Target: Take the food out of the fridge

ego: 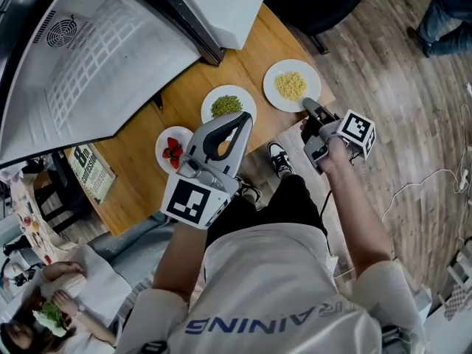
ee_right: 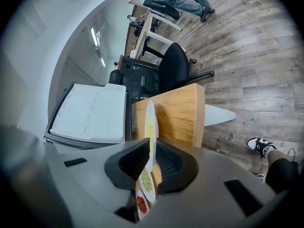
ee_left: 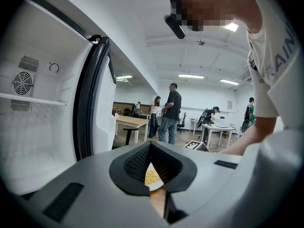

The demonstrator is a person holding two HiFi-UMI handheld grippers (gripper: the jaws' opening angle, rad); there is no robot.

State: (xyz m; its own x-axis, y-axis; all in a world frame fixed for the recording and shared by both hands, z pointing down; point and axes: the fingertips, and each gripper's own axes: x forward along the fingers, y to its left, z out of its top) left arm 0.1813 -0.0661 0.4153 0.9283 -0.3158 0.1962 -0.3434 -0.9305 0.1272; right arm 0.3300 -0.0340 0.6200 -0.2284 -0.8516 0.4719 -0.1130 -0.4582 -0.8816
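Note:
Three white plates sit on the wooden table (ego: 247, 65): yellow food (ego: 289, 85), green peas (ego: 227, 105) and strawberries (ego: 171, 151). My right gripper (ego: 307, 103) is shut on the near rim of the yellow-food plate; in the right gripper view that rim (ee_right: 150, 122) stands edge-on between the pads of my right gripper (ee_right: 151, 144). Behind it lie the green plate (ee_right: 146, 182) and the strawberry plate (ee_right: 141, 204). My left gripper (ego: 242, 118) hovers over the table between the green and strawberry plates. Its tips meet and it holds nothing. The left gripper (ee_left: 151, 145) faces level past the open fridge (ee_left: 42, 127).
The open fridge (ego: 81, 65) and its door (ego: 221, 6) fill the upper left. A printed card (ego: 92, 172) lies on the table's left part. A black office chair (ego: 317, 2) stands beyond the table. People stand in the room (ee_left: 168, 113); another sits at the lower left (ego: 44, 323).

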